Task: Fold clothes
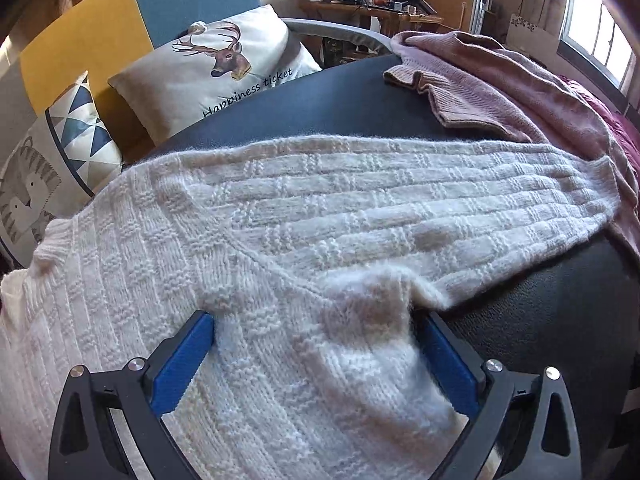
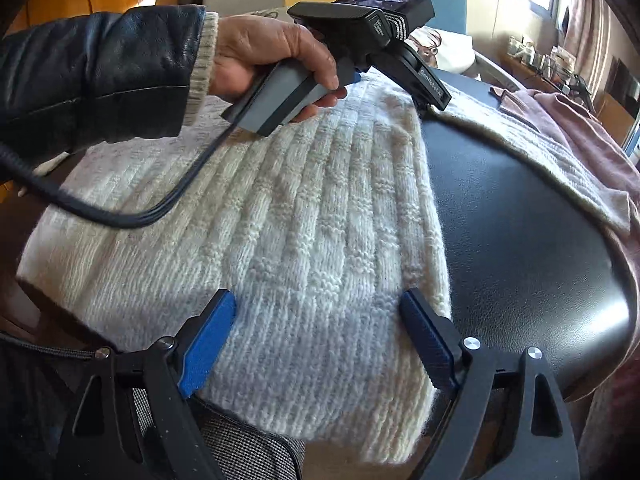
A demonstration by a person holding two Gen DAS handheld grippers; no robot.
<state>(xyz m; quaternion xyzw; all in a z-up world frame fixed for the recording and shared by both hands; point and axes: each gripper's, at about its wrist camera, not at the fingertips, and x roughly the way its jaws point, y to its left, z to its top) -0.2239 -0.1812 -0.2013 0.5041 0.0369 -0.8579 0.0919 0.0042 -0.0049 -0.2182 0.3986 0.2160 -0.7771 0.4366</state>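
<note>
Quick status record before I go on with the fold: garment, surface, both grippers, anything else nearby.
garment: white knit sweater, laid flat, one sleeve stretched out sideways
surface: dark round table
left gripper: open, jaws straddling the sweater near the armpit, nothing pinched
right gripper: open, over the sweater's hem edge
left hand: holds the left gripper's handle, black leather sleeve
other garment: pink sweater at the table's far edge, under the white sleeve's cuff
background: deer cushion
</note>
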